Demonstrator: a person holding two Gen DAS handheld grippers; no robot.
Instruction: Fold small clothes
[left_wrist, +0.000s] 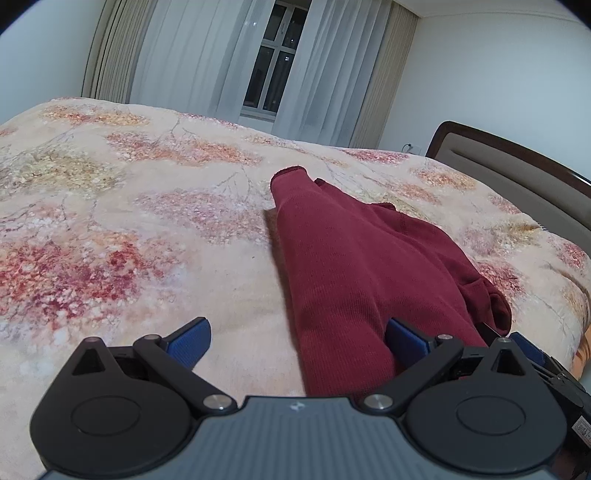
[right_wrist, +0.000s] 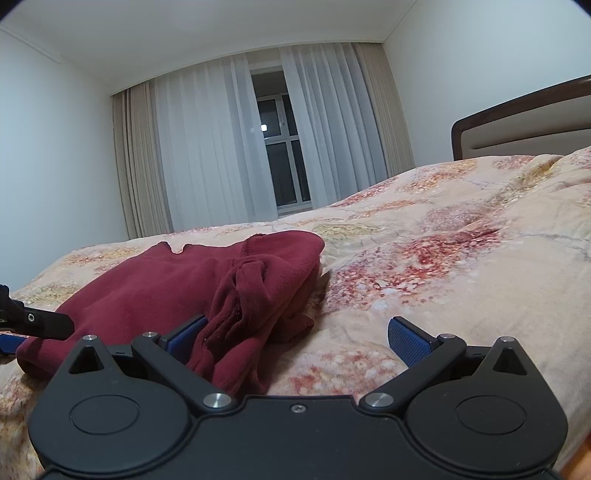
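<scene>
One floral bedspread (left_wrist: 129, 229), carrying crumpled maroon garment (left_wrist: 351, 266) near its edge. Hovering low: left gripper (left_wrist: 295, 339) and right gripper (right_wrist: 295, 339), both gaping wide, gripping nothing, cloth possibly brushing inner fingers. Risking pinching several bunched layers together.

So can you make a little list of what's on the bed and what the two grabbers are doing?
garment: dark red garment, rumpled, lying on the bed
bed cover: floral blanket
left gripper: open, near edge of cloth between its fingers
right gripper: open, bunched cloth at its left finger
behind: curtains, dark window, headboard
</scene>
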